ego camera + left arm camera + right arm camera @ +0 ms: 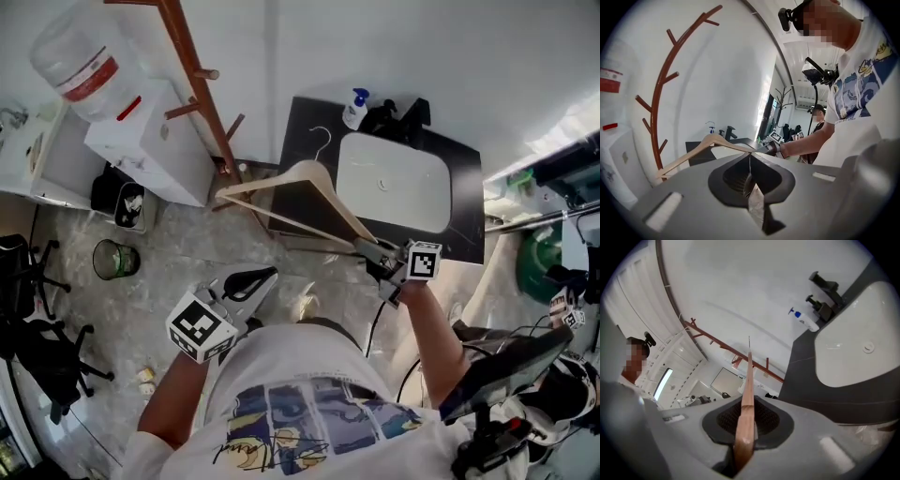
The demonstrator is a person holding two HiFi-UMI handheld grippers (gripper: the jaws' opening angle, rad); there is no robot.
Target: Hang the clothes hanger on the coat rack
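Nearest me, low in the frame, my left gripper (262, 277) is idle with its jaws together on nothing. At centre right, my right gripper (367, 250) is clamped on one arm-end of the clothes hanger (302, 180), so I judge this is the carry step. The hanger is pale wood with a thin wire hook and slants toward mid-frame; next I must lift that hook over a peg of the brown coat rack (201, 86), well apart at upper left.

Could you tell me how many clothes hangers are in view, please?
1: the wooden clothes hanger, gripped at one end by the right gripper. No other shows, though some may be hidden.
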